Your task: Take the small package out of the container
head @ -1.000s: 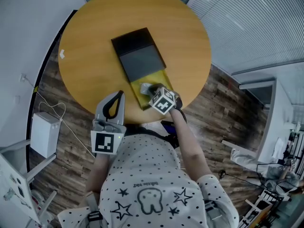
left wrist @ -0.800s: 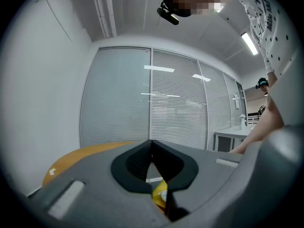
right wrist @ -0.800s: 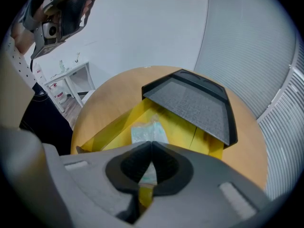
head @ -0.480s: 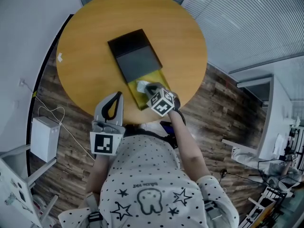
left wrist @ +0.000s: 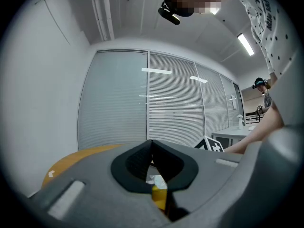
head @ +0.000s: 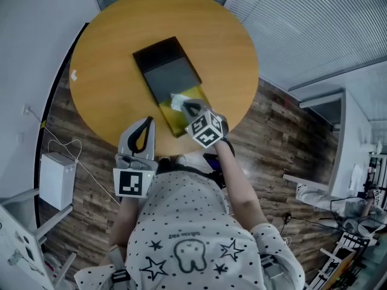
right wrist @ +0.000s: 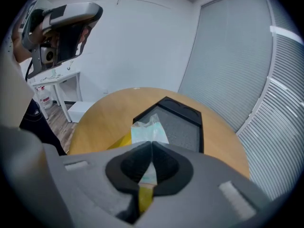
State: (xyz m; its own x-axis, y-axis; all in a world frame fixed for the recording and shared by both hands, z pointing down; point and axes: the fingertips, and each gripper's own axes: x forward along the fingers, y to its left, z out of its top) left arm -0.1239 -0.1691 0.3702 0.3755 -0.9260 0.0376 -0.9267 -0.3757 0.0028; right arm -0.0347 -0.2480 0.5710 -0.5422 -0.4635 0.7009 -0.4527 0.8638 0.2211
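Note:
A black tray-like container (head: 164, 70) with a yellow near end (head: 180, 118) lies on the round wooden table (head: 109, 47). My right gripper (head: 188, 106) hangs over that yellow end, shut on the small pale, crinkly package (head: 177, 101). In the right gripper view the package (right wrist: 148, 129) sticks out past the closed jaws of the right gripper (right wrist: 151, 144), above the container (right wrist: 180, 120). My left gripper (head: 145, 123) rests at the table's near edge, left of the container, shut and holding nothing; the left gripper (left wrist: 152, 144) shows its jaws meeting.
A small white mark (head: 74, 75) sits near the table's left rim. On the wooden floor to the left stand a white box (head: 57, 173) and loose cables. Slatted blinds (left wrist: 175, 103) line the far wall. Another person (left wrist: 261, 85) stands far off at the right.
My right gripper has drawn up and slightly forward over the container's yellow end with the package in it. The left gripper has stayed put.

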